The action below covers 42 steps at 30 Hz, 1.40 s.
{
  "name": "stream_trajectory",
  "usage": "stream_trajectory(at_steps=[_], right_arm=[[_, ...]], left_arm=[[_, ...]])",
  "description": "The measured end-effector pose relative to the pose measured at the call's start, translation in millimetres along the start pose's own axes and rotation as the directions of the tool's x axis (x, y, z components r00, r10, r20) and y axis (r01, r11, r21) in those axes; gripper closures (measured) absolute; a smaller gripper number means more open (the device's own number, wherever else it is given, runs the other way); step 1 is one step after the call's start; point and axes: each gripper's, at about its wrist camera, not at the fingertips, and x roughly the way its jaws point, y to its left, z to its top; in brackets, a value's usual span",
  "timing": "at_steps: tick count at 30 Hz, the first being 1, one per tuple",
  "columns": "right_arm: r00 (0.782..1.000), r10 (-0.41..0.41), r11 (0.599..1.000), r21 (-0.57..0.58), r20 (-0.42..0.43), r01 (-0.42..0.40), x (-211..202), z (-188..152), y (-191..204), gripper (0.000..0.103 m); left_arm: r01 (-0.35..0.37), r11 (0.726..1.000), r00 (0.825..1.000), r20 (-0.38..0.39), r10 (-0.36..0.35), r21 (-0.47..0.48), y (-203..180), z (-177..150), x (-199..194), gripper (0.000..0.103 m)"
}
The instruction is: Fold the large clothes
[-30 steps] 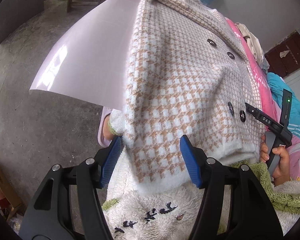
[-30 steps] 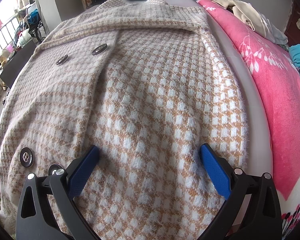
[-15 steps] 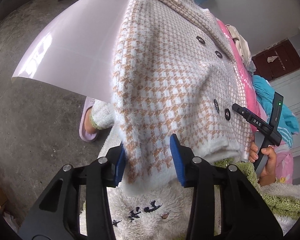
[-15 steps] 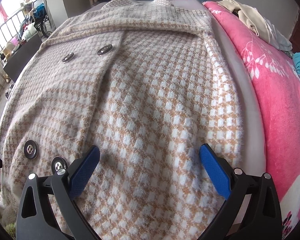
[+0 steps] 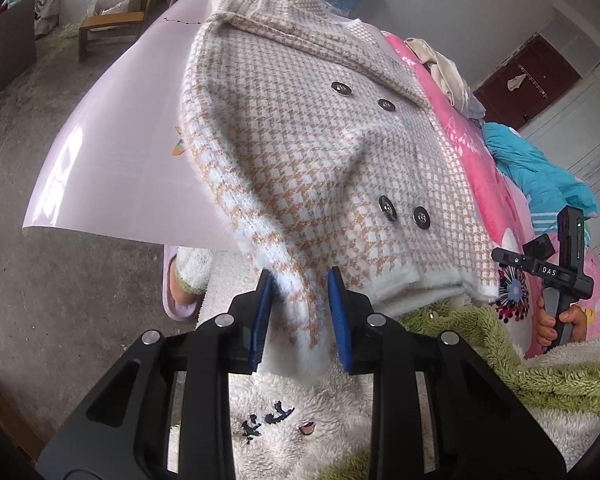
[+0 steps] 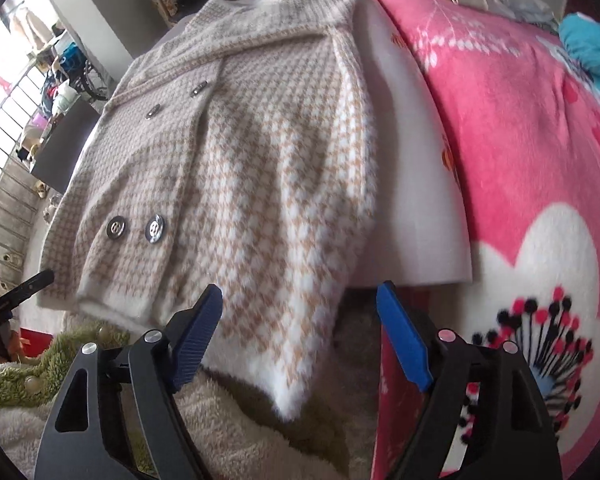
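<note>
The fuzzy tan-and-white checked coat [image 5: 320, 152] lies spread, buttons up, on the smooth pale board [image 5: 112, 136] ahead of both claws, and over the last second the left claw [image 5: 300, 292] has narrowed from wide open onto the thick sleeve end that hangs off the board's near edge, so I judge the sleeve fold is starting. The right claw [image 6: 300, 336] has backed away, its jaws wide apart and empty, with the other soft sleeve [image 6: 300, 320] drooping between them.

Soft daylight, glare on board [image 5: 60, 184], blown-out window [image 6: 4, 92], fisheye warp + dark corners, blanket [image 6: 540, 200] blurred
</note>
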Motion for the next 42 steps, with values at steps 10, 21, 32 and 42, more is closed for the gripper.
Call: stream_trajectory(at_steps=[10, 21, 32, 42], right_arm=[[0.986, 0.164, 0.978, 0.132, -0.031, -0.159, 12.3, -18.3, -5.6, 0.092], [0.936, 0.260, 0.960, 0.037, 0.237, -0.277, -48.7, 49.1, 21.9, 0.095], [0.883, 0.285, 0.935, 0.095, 0.372, -0.342, -40.0, 146.6, 13.5, 0.095], [0.893, 0.268, 0.925, 0.161, 0.362, -0.343, 27.1, 229.3, 1.4, 0.092]], left_arm=[[-0.023, 1.000, 0.999, 0.035, 0.023, 0.008, 0.4, 2.1, -7.7, 0.091], [-0.032, 0.997, 0.973, 0.229, 0.016, 0.065, -17.5, 47.4, -46.1, 0.095], [-0.077, 0.997, 0.939, 0.337, 0.064, 0.025, -6.8, 151.1, -32.2, 0.095], [-0.103, 0.993, 0.949, 0.293, 0.113, -0.050, 24.7, 240.0, 37.6, 0.090]])
